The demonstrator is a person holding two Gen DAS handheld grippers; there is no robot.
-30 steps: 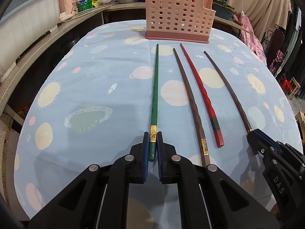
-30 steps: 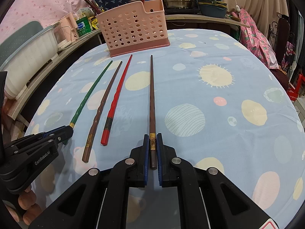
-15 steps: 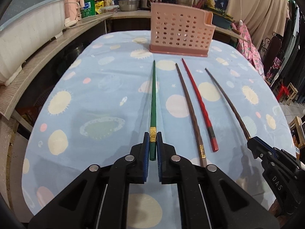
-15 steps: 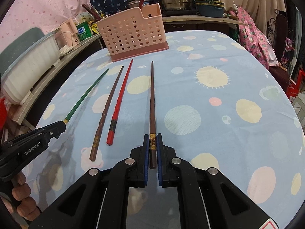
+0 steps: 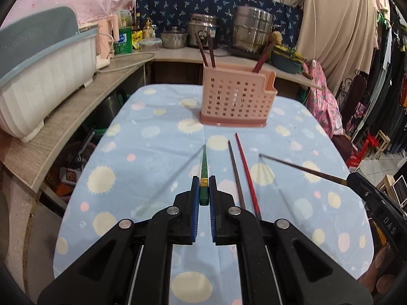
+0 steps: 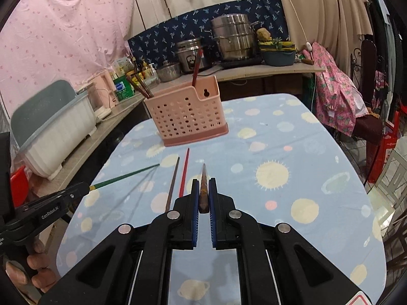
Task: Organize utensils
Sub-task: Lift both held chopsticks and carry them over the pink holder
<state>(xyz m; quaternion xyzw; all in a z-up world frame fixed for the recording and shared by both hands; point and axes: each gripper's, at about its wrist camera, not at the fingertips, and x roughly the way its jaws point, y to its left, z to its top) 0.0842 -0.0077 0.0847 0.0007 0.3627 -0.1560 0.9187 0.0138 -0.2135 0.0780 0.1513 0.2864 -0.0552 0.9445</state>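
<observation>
Green chopstick (image 5: 204, 167) clamped at its butt end in left gripper (image 5: 203, 190), raised off the blue planet-print tablecloth (image 5: 152, 137). Right gripper (image 6: 203, 193) pinches dark brown chopstick (image 6: 203, 178), also lifted. Brown chopstick (image 5: 235, 172) and red chopstick (image 5: 246, 170) lie side by side on cloth, short of pink perforated utensil holder (image 5: 235, 101).

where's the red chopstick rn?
The red chopstick lies on the tablecloth beside the brown chopstick, between the two tools, its tip pointing at the pink basket.
</observation>
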